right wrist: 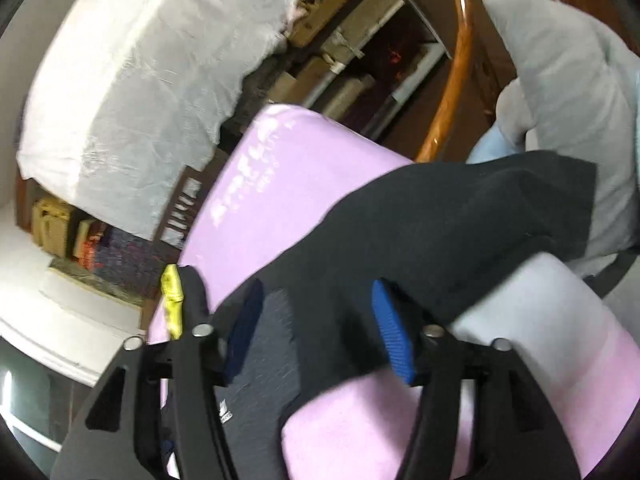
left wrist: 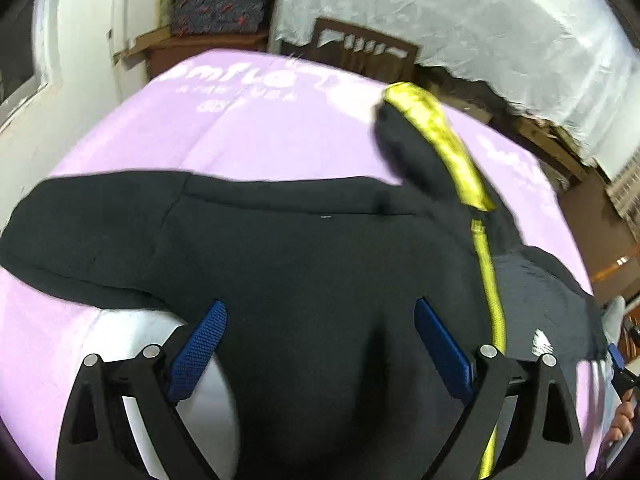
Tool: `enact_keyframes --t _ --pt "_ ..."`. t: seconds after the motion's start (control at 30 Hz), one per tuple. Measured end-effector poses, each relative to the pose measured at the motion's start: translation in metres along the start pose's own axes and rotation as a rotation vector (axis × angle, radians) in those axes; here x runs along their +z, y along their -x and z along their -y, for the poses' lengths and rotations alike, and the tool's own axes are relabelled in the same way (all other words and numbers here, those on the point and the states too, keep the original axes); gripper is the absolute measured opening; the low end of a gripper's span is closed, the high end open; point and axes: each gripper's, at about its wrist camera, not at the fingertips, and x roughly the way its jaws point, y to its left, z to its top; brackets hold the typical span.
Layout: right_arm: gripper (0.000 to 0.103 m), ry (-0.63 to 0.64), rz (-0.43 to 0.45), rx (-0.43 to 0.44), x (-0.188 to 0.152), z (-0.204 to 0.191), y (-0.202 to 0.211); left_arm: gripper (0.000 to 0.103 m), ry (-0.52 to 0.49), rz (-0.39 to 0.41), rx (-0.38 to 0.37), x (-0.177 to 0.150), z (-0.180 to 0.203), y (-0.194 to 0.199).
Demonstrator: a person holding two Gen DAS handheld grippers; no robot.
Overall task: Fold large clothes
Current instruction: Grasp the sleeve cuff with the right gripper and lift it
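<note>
Left wrist: both tongs (left wrist: 320, 344) (right wrist: 320, 324) gape wide over the black jacket (left wrist: 280, 248) (right wrist: 420, 240).

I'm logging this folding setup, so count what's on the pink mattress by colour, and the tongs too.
Black hoodie with yellow trim: 1
Pink mattress: 1
Tongs with blue pads, left and right: 2
Total: 4

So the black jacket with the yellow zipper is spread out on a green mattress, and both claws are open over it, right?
Not quite: the mattress is pink-lilac, not green, as the left wrist view shows. The rest holds: the black jacket with its yellow zipper lies on it, and the left claw and right claw are both open over it.
</note>
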Motion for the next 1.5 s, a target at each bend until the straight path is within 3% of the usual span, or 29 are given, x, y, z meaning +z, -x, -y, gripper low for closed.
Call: enact_keyframes --t 0.1,0.17,0.3,0.37,0.53,0.73,0.83,1.0,1.13,1.17,1.23,1.27,1.4,1.5 --pt "0.063 0.022 -0.009 -0.065 -0.013 0.005 0.010 0.095 -0.107 0.004 -0.011 -0.011 0.032 0.004" --pt "0.063 -0.023 -0.039 -0.081 -0.016 0.015 0.007 0.096 -0.179 -0.002 0.011 -0.022 0.050 -0.001" --pt "0.059 -0.054 -0.007 -0.110 -0.019 0.023 0.012 0.096 -0.258 -0.047 0.064 -0.035 0.069 -0.022" --pt "0.058 -0.059 0.014 -0.114 -0.014 0.026 0.010 0.099 -0.245 -0.082 0.072 -0.039 0.065 -0.032" --pt "0.058 -0.100 0.092 -0.106 -0.002 0.031 0.004 0.100 -0.238 -0.075 0.077 -0.039 0.062 -0.034" --pt "0.074 -0.136 0.030 -0.120 0.024 0.018 -0.017 0.100 -0.224 -0.064 0.080 -0.037 0.063 -0.033" --pt "0.075 -0.173 0.044 -0.083 0.029 0.025 -0.018 0.100 -0.228 -0.064 0.082 -0.040 0.060 -0.029" --pt "0.059 -0.267 0.114 -0.070 0.040 0.050 -0.013 0.100 -0.232 -0.062 0.081 -0.041 0.058 -0.028" --pt "0.059 -0.215 0.115 -0.100 0.047 0.045 -0.023 0.100 -0.229 -0.062 0.077 -0.040 0.057 -0.028" --pt "0.055 -0.216 0.124 -0.107 0.049 0.046 -0.025 0.100 -0.229 -0.062 0.077 -0.041 0.057 -0.028" --pt "0.034 -0.231 0.134 -0.144 0.049 0.049 -0.029 0.100 -0.229 -0.062 0.076 -0.040 0.057 -0.029" --pt "0.013 -0.225 0.131 -0.167 0.048 0.048 -0.032 0.100 -0.229 -0.062 0.076 -0.040 0.057 -0.029" --pt "0.008 -0.180 0.149 -0.155 0.047 0.042 -0.029 0.100 -0.229 -0.062 0.076 -0.040 0.057 -0.029" --pt "0.008 -0.078 0.175 -0.161 0.046 0.016 -0.021 0.100 -0.229 -0.063 0.072 -0.040 0.057 -0.028"
